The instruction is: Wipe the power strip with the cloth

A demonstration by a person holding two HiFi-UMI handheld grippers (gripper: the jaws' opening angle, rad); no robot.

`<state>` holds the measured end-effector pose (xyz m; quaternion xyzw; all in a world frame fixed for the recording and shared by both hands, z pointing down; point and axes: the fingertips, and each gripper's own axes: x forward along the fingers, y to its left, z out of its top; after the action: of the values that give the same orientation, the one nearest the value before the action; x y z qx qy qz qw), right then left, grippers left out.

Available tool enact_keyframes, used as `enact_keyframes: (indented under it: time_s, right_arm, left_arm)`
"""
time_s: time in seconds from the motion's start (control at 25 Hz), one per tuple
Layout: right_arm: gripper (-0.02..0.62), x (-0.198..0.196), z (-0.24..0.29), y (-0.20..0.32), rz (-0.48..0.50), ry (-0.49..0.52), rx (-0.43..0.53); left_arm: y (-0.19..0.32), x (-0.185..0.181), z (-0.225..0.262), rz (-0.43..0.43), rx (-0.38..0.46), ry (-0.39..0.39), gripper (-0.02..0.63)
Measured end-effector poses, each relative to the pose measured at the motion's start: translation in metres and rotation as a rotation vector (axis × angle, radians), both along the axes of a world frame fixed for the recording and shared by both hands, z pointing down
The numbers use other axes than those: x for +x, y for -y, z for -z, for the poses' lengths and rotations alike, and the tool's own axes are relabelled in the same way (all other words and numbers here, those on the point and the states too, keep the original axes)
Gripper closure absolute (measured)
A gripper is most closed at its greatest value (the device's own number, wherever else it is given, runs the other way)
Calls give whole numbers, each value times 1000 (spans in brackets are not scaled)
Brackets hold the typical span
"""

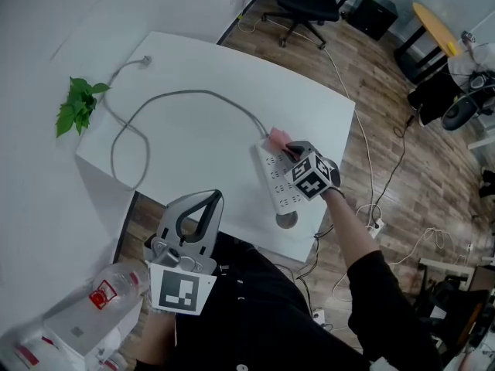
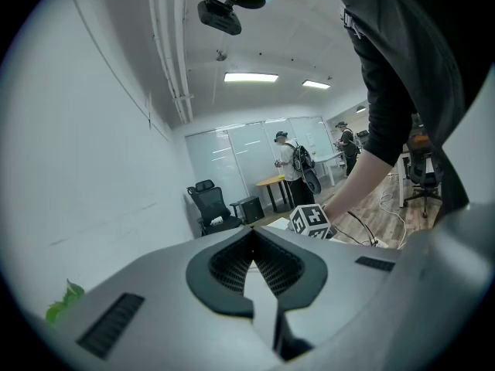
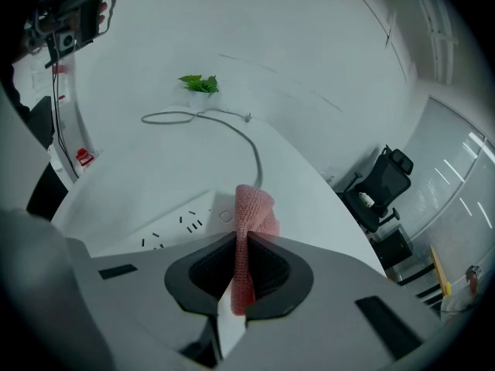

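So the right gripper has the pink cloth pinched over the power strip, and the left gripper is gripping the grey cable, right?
Not quite. The left gripper grips nothing: the left gripper view shows its jaws shut and empty. The right gripper does pinch the pink cloth over the power strip.

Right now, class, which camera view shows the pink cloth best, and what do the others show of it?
The right gripper view: the cloth sits central and close, pinched in the right claw by the power strip. The head view shows only a small pink corner; the left gripper view shows none of it.
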<state>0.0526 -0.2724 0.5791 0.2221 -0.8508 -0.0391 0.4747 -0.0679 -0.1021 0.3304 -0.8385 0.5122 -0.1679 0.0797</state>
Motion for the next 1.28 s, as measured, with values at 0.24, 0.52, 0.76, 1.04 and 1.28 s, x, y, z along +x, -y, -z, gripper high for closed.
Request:
enact_keyframes:
  time_s: [0.24,0.52,0.76,1.04,1.28]
  right_arm:
    - [545,10,2,-11,-26,29,-25]
    - [545,20,1,-28,-45,47,-43]
    - [545,28,1,-44,-72,68,-65]
    - [545,40,1,-62,-101,82,-79]
    - [545,51,1,-76,-132,93,-88]
  left_arm:
    - [2,12,2,-35,8,-7,592]
    - [5,22,3,-77,17,-6,592]
    - [9,30,1,-119,19,-19,592]
    - [14,44,1,-171,20,-27,592]
    - [18,58,-3,-221,12,-36,592]
